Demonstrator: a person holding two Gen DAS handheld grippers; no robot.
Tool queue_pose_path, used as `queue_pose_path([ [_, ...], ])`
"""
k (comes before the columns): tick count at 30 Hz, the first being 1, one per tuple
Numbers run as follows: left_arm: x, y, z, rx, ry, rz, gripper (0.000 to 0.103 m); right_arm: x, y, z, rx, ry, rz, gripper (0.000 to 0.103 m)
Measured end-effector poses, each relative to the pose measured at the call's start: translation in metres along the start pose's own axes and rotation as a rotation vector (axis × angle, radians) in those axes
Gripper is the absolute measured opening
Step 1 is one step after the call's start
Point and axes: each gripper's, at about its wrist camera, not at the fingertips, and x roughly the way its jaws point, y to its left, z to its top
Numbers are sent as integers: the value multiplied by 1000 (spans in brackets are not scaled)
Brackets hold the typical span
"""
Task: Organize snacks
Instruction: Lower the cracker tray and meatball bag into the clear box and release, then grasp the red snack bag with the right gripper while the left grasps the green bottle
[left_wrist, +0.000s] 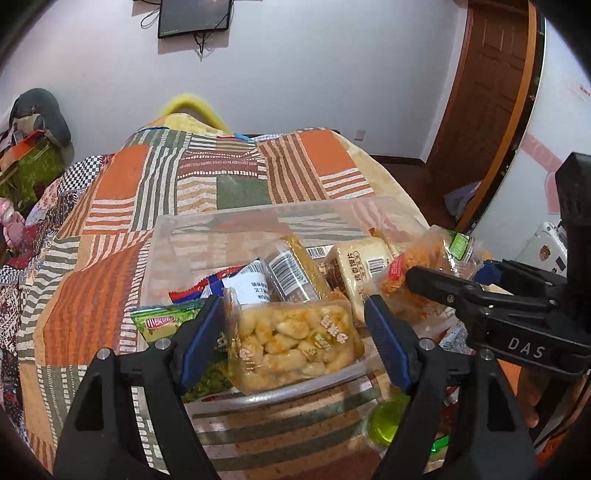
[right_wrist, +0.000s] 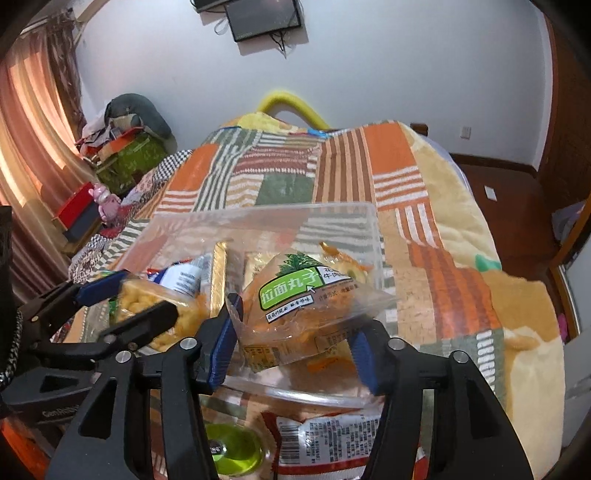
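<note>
A clear plastic box (left_wrist: 258, 218) (right_wrist: 258, 214) sits on the bed with several wrapped snacks in it. A clear packet of yellow snacks (left_wrist: 295, 339) lies over the box's near rim. My left gripper (left_wrist: 295, 336) stands open around it, pads close beside its edges. A packet of orange noodle balls with a green label (right_wrist: 306, 306) (left_wrist: 424, 269) rests on the rim's right part. My right gripper (right_wrist: 291, 347) is open on either side of it. Each gripper shows at the edge of the other's view.
A green jelly cup (right_wrist: 232, 450) (left_wrist: 384, 424) and a red-and-white packet (right_wrist: 332, 435) lie on the patchwork blanket (left_wrist: 110, 258) in front of the box. A green packet (left_wrist: 162, 321) lies at the box's left. Boxes and clutter stand left of the bed (right_wrist: 125, 162).
</note>
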Motion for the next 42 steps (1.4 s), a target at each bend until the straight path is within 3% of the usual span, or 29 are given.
queue_pose_path([
  [3, -4, -1, -2, 13, -5, 17, 81, -4, -3, -3, 11, 12, 0, 62],
  [7, -14, -2, -4, 11, -4, 1, 83, -14, -4, -5, 14, 11, 17, 64],
  [11, -27, -7, -8, 26, -16, 5, 87, -30, -4, -9, 4, -17, -5, 76],
  [18, -43, -14, -22, 37, -4, -8, 91, -54, -15, -24, -18, -28, -52, 80],
  [30, -25, -38, -61, 87, 101, -53, 91, -20, -34, -66, -7, 150, -73, 90],
  [32, -19, -42, -65, 92, 116, -62, 91, -12, -37, -69, 13, 173, -59, 103],
  [37, -9, -51, -70, 107, 141, -93, 87, 1, -43, -71, 52, 216, -18, 103],
  [42, 3, -61, -73, 127, 166, -118, 81, 5, -34, -73, -21, 220, -52, 103],
])
